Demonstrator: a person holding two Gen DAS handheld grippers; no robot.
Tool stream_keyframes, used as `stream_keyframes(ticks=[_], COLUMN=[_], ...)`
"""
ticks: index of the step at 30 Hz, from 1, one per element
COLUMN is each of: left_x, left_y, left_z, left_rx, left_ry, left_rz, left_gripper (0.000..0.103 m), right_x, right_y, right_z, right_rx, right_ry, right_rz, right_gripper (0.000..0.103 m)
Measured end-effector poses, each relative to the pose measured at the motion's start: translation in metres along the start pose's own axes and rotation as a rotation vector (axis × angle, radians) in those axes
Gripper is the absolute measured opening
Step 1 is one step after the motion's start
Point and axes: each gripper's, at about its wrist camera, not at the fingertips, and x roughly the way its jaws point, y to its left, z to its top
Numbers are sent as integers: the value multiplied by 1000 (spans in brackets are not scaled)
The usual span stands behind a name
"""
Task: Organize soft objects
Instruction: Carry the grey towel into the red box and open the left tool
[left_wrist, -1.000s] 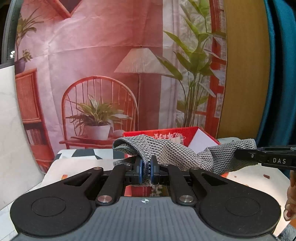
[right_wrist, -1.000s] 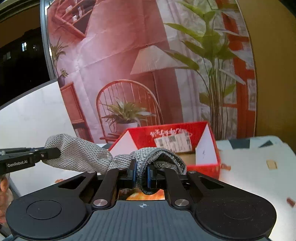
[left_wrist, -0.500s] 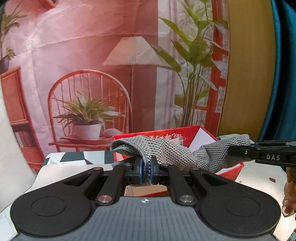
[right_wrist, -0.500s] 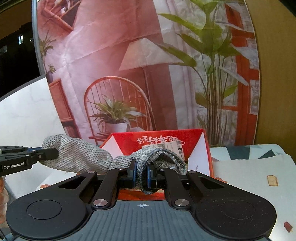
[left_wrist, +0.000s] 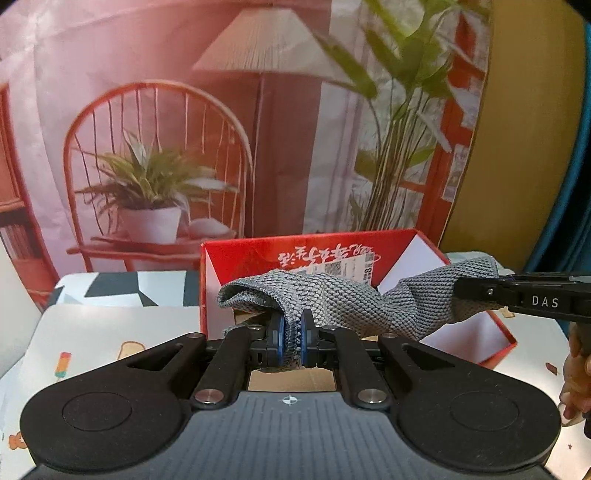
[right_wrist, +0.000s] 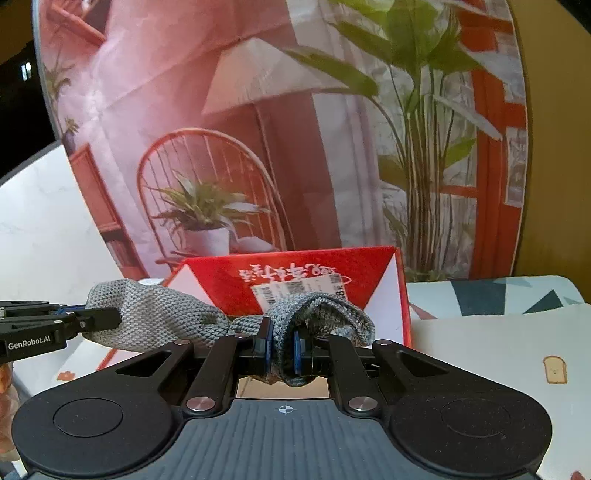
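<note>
A grey knitted cloth (left_wrist: 354, 299) hangs stretched between my two grippers above an open red cardboard box (left_wrist: 255, 254). My left gripper (left_wrist: 290, 332) is shut on one end of the cloth; the right gripper's fingers (left_wrist: 517, 295) reach in from the right edge, clamped on the other end. In the right wrist view, my right gripper (right_wrist: 280, 345) is shut on the cloth (right_wrist: 166, 321), and the left gripper's fingers (right_wrist: 74, 319) hold the far end at the left. The red box (right_wrist: 369, 266) sits just beyond, its brown floor showing under the jaws.
The box stands on a table under a white cloth (left_wrist: 110, 336) printed with small cartoon pictures. A backdrop (left_wrist: 221, 129) picturing a chair, lamp and plants hangs close behind. A white panel (right_wrist: 37, 221) stands at the left. A hand (left_wrist: 576, 376) shows at the right edge.
Both grippers have carried the stretched cloth forward and slightly down toward the red box, which now looks larger and nearer. The grip on the cloth is unchanged.
</note>
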Motion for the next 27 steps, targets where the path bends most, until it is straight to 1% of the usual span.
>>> stream_keyframes(ticks=[3, 6, 8, 10, 14, 18, 20, 23, 24, 26, 27], left_x=[17, 35, 42, 44, 42, 42, 48, 58, 59, 59, 59], left_y=[3, 4, 5, 7, 5, 6, 5, 5, 4, 3, 2], left_z=[0, -4, -8, -11, -14, -14, -15, -19, -21, -22, -22], left_rx=[5, 21, 26, 22, 51, 52, 50, 42, 46, 59, 59], left_ry=[55, 131, 183, 227, 268, 291, 310, 332, 330, 321, 315], left_rz=[-8, -13, -16, -38, -44, -56, -42, -49, -50, -46, -45], left_gripper=[9, 9, 9, 10, 10, 10, 10, 11, 14, 27, 42], right_x=[17, 37, 48, 57, 71, 80, 82, 86, 87, 88, 87], right_y=[-6, -8, -7, -4, 6, 7, 6, 4, 3, 1, 1], right_z=[3, 2, -2, -6, -17, -23, -26, -31, -32, -34, -35], right_rx=[16, 14, 13, 10, 6, 59, 71, 84, 89, 97, 100], right_ry=[39, 101, 147, 190, 266, 326, 349, 362, 364, 367, 365], right_rz=[-4, -6, 4, 18, 36, 49, 40, -2, -8, -21, -27], right_gripper=[10, 10, 10, 10, 10, 10, 10, 11, 11, 14, 14])
